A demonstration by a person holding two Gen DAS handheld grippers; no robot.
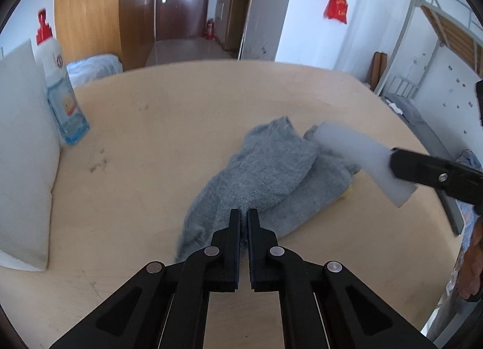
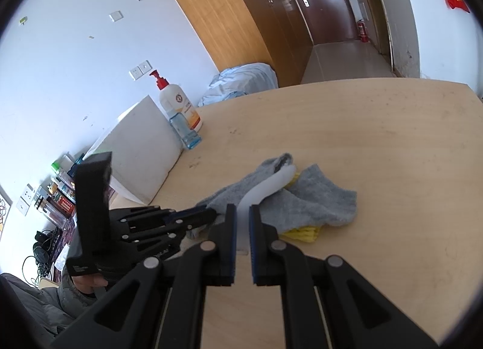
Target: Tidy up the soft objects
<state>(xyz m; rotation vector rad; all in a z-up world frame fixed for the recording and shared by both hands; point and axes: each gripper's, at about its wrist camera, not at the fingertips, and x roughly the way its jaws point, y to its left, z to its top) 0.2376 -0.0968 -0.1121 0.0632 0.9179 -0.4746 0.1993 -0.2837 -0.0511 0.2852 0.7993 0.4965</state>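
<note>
Now left tongs (image 1: 244, 213) pinch grey sock (image 1: 265, 173); right tongs (image 2: 242, 208) grip white strip (image 2: 265, 189).

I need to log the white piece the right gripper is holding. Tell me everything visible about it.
The white strip looks like a soft, matte, foam-like slab, flat, thick and bendable, with squared ends. The right gripper is shut on its near end. In the right wrist view it curves away from the jaws; its far end rests on the grey socks, which lie over something yellow on the wooden table.
</note>
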